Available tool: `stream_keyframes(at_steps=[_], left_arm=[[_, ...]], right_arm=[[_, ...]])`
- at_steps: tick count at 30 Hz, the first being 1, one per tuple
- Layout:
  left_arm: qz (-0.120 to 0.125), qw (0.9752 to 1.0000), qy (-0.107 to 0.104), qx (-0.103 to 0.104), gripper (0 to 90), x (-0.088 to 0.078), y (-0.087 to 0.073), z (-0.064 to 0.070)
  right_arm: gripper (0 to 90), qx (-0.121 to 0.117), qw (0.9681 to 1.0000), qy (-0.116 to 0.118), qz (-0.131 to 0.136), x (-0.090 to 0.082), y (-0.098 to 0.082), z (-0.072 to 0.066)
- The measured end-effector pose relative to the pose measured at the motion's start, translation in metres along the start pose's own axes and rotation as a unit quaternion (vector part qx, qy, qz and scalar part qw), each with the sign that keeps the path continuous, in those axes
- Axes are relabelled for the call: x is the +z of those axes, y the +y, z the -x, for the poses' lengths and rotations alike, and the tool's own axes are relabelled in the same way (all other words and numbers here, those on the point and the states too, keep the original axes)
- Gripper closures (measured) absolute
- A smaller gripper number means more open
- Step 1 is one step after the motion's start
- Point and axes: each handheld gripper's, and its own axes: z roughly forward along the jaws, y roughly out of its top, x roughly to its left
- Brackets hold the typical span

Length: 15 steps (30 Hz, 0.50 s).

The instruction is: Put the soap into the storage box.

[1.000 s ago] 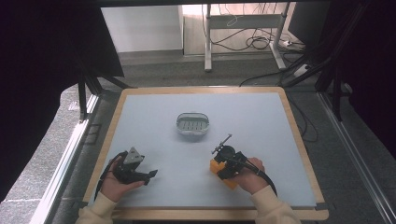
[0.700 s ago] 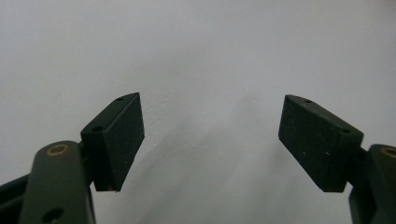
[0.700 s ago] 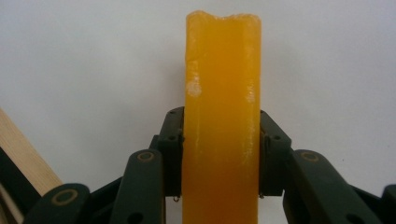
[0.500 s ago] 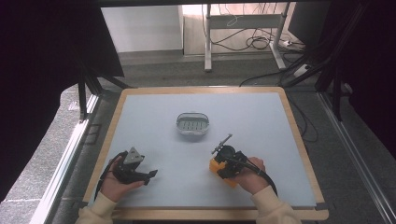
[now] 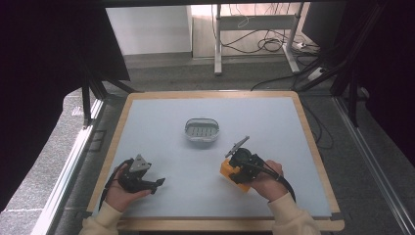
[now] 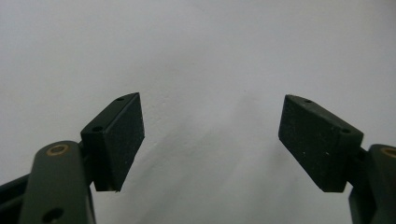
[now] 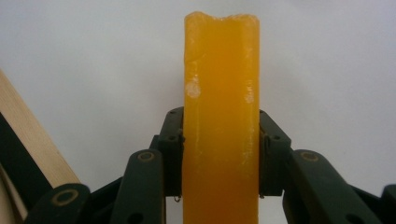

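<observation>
An orange bar (image 7: 220,93), soap-like and waxy, stands upright between the jaws of my right gripper (image 7: 220,154); both pads press on its sides. In the high view this gripper (image 5: 233,172) is at the table's front right, shut on the orange bar (image 5: 225,168), with a hand behind it. A small grey oval dish (image 5: 201,130) with a slotted insert sits at the middle of the table, up and left of the bar. My left gripper (image 5: 157,183) rests at the front left. Its jaws stand wide apart (image 6: 210,135) over bare table, with nothing between them.
The pale table top has a wooden rim (image 5: 210,94) all round. A strip of that rim (image 7: 32,140) lies close to the left in the right gripper view. Table legs and cables are on the floor behind the table.
The right gripper with the orange bar has edged slightly away from the front edge. The left hand and the dish have kept still.
</observation>
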Motion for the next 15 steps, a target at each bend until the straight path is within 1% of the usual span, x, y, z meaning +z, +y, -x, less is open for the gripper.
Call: stream_keyframes(at_steps=[3,6,13,15], left_arm=[[0.0,1.0,0.0,0.0,22.3,0.0,0.0,0.0],[0.0,1.0,0.0,0.001,22.3,-0.001,0.0,-0.001],[0.0,1.0,0.0,0.001,22.3,-0.001,0.0,-0.001],[0.0,1.0,0.0,0.001,22.3,-0.001,0.0,-0.001]], right_arm=[[61.8,-0.001,1.0,0.003,0.003,-0.002,0.002,0.002],[61.7,-0.008,0.9999,0.008,0.006,-0.005,0.005,0.004],[61.7,-0.009,0.9999,0.011,0.009,-0.008,0.008,0.008],[61.8,-0.007,0.9998,0.012,0.012,-0.01,0.009,0.012]])
